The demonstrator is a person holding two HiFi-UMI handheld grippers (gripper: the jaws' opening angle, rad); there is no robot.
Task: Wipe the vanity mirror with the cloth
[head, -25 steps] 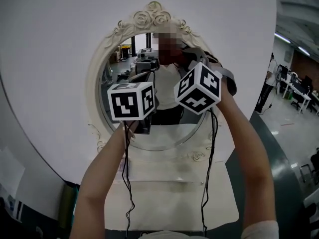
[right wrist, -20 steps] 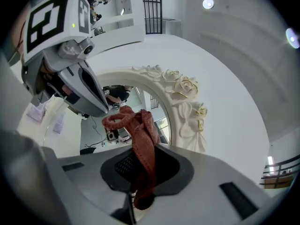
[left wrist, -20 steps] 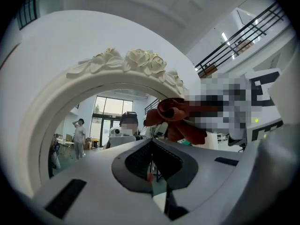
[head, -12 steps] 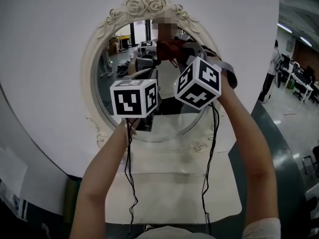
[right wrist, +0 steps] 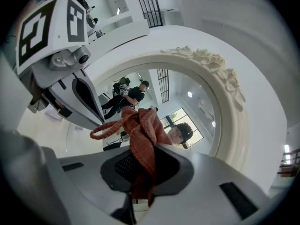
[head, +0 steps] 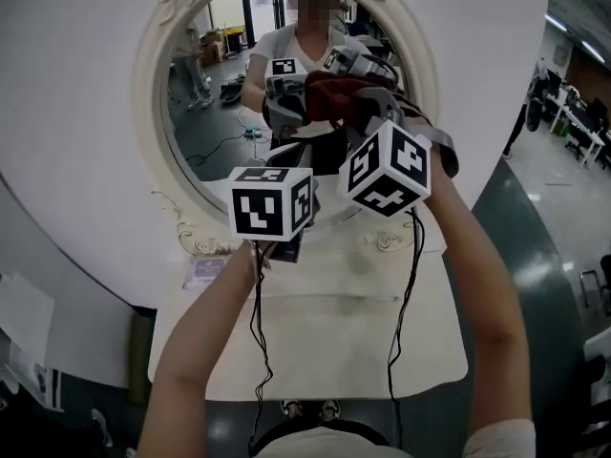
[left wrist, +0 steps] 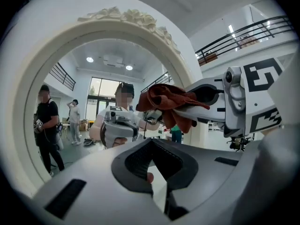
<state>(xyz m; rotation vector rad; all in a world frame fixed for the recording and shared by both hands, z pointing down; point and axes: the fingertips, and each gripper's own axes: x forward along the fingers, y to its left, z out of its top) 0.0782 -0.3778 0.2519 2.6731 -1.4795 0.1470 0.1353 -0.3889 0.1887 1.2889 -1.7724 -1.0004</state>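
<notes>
1. Head view: against a white wall, the vanity mirror (head: 205, 141) stands on a cream table (head: 325, 342). The right gripper (head: 372, 122) holds the cloth (head: 339, 93) at the glass's upper right, and the left gripper (head: 284, 160) hovers lower. Wiping looks barely begun; most of the glass is left.
2. Left gripper view: jaws together, empty.
3. Right gripper view: jaws clenched on the cloth; whether it touches the glass is unclear.

left gripper (left wrist: 152, 172) and right gripper (right wrist: 140, 186) with cloth (right wrist: 140, 139) crowd mirror (head: 205, 132) centre-right; left side open, raised frame (head: 151, 103) rims it all round.
</notes>
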